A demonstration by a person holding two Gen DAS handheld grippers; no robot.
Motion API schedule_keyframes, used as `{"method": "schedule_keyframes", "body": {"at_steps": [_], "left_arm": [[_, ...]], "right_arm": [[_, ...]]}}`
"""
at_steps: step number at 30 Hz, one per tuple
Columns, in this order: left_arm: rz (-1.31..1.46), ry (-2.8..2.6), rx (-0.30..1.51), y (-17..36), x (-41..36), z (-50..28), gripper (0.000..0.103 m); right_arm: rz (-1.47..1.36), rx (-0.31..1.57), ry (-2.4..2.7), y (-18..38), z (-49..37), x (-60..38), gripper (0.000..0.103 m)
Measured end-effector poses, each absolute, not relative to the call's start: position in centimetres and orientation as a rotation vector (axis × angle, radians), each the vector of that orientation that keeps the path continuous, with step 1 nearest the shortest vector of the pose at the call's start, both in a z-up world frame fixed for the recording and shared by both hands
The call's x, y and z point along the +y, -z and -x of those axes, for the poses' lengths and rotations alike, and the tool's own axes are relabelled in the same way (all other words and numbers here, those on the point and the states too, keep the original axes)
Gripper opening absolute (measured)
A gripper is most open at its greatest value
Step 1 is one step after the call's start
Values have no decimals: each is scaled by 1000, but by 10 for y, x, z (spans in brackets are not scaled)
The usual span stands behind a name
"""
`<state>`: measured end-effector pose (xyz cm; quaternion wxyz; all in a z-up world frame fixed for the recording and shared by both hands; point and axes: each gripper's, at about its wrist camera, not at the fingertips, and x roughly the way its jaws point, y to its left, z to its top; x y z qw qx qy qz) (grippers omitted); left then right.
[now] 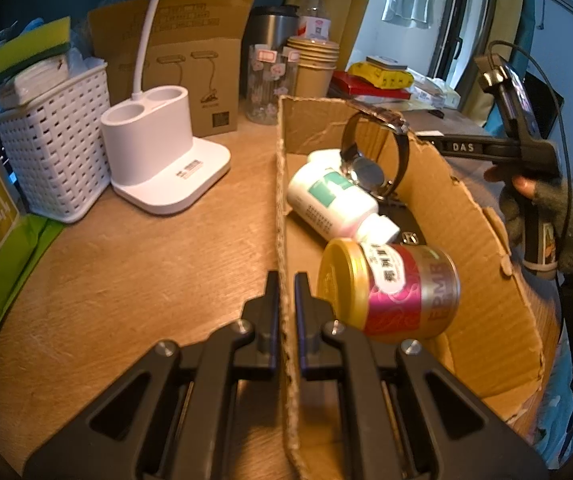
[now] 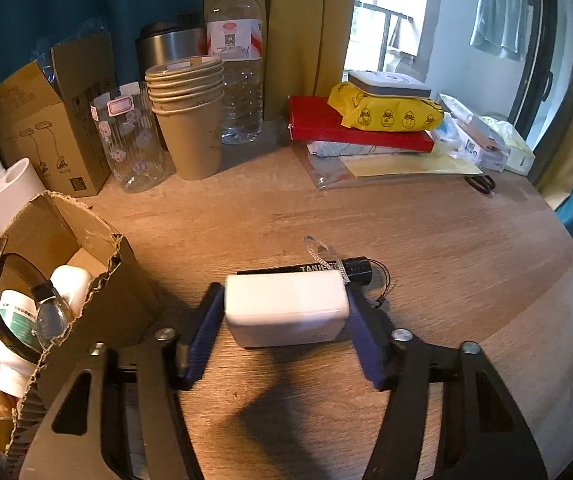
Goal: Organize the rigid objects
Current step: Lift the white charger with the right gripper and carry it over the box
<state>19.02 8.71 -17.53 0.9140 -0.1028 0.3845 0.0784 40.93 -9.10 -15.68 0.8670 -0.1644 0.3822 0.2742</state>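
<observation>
Wooden table (image 2: 446, 232), cardboard box (image 1: 478, 280), white block (image 2: 286, 308)

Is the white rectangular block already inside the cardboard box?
No, the white block lies on the wooden table between the right gripper's fingers, outside the cardboard box.

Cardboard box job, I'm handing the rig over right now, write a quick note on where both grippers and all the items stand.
Left gripper: shut on the cardboard box wall, steadying it.
Right gripper: straddling the white block on the table; the pads look to be at its ends, but a firm grip is not clear.
In the box: white pill bottle, gold-lidded can, and a wristwatch hooked over the back wall.
Left to do: close on the white block, lift it into the box, then fetch the black tube with cord lying just behind it.
</observation>
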Motion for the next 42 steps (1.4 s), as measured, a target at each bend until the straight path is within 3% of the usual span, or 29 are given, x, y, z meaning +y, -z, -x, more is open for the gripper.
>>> {"method": "schedule_keyframes", "body": {"at_steps": [42], "left_arm": [[211,-171,790,175,87,-190,7]], "right_arm": [[339,716,-517,98,-342,-101,59]]}}
